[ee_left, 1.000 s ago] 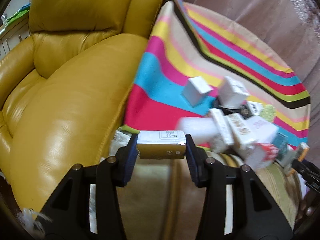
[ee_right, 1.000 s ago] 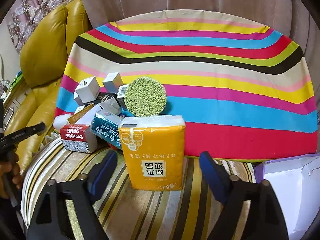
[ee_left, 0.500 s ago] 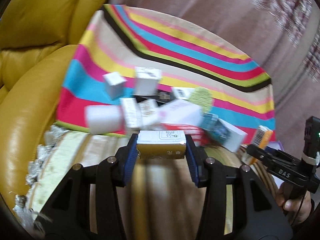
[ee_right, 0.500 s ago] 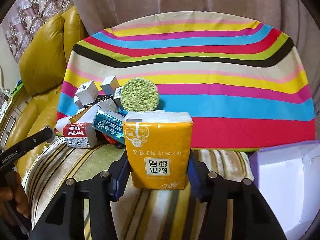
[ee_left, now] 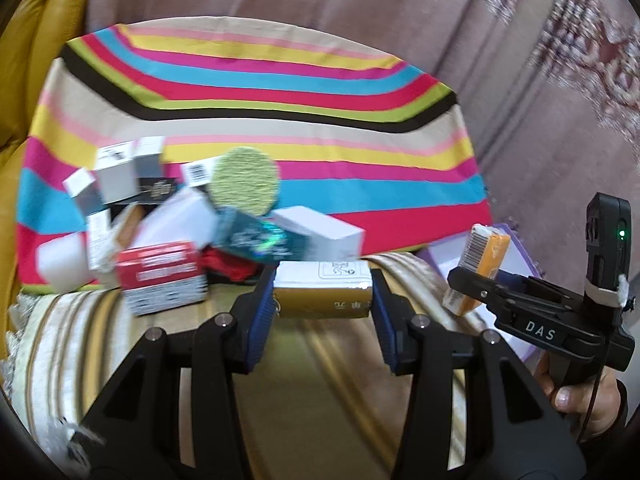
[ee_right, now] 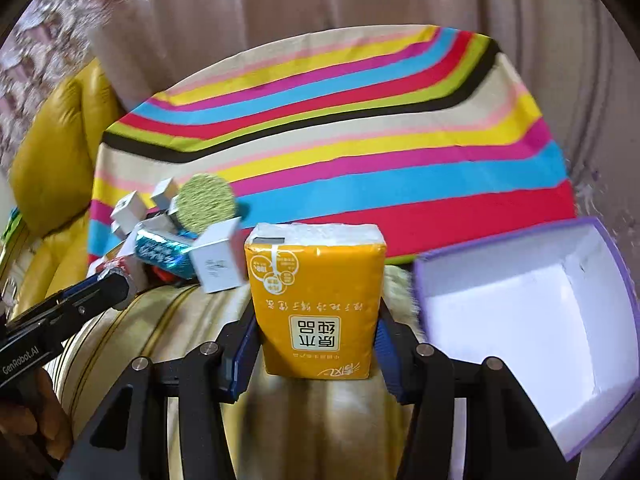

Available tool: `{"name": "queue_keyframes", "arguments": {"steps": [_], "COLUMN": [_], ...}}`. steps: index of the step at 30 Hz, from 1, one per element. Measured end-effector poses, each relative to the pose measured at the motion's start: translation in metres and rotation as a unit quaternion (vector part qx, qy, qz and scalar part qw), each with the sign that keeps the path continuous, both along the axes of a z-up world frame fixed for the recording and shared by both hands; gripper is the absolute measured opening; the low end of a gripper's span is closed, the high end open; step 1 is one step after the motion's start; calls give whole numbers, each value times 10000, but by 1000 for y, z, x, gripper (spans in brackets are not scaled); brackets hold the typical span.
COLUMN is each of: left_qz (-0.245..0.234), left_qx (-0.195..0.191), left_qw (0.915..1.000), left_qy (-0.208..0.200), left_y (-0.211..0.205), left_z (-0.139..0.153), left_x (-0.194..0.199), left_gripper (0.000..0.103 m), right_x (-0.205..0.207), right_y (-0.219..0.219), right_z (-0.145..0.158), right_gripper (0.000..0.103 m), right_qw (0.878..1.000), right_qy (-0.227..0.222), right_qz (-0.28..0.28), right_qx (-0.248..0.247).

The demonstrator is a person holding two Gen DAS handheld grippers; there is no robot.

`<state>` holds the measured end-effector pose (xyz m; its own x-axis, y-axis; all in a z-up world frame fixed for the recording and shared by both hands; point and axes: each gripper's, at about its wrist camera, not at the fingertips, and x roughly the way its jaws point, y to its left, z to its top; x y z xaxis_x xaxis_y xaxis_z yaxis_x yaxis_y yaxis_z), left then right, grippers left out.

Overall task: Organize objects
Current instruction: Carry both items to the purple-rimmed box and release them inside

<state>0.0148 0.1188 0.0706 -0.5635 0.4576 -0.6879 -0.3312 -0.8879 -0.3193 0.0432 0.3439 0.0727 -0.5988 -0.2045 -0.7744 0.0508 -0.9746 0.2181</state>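
Tissue pack stands upright, print inverted, clamped in right gripper; left gripper grips gold box crosswise.

Ahead and left of the left tongs a jumble of small boxes crowds the striped cushion top, capped by a round green sponge leaning on the striped fabric panel behind. That panel walls off the far side. Straight below both tongs the cushion top lies bare, giving passage. Right of the right tongs sits an open purple-edged box, its white inside unfilled. The mustard armchair closes the far left; a curtain closes the right.
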Motion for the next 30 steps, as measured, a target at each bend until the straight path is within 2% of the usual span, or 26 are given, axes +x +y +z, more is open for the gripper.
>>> {"name": "queue_keyframes", "arguments": {"steps": [5, 14, 20, 30], "left_qz": [-407, -1049, -1532, -1976], "left_qx": [48, 165, 285, 492], "left_qw": [9991, 9943, 9877, 9785], "left_qy": [70, -72, -142, -341], "left_y": [34, 96, 134, 177], "left_z": [5, 7, 7, 4], "left_x": [2, -3, -5, -13], "left_gripper": [50, 50, 50, 50], "right_x": [12, 26, 29, 39], "right_y": [30, 83, 103, 128], "right_z": [-2, -10, -16, -11], "right_gripper": [53, 53, 53, 53], "right_qw": [9989, 9901, 9853, 9784], "right_qy": [-46, -257, -295, -286], "right_qz": [-460, -1360, -1678, -2017], "right_qx": [127, 228, 137, 336]}}
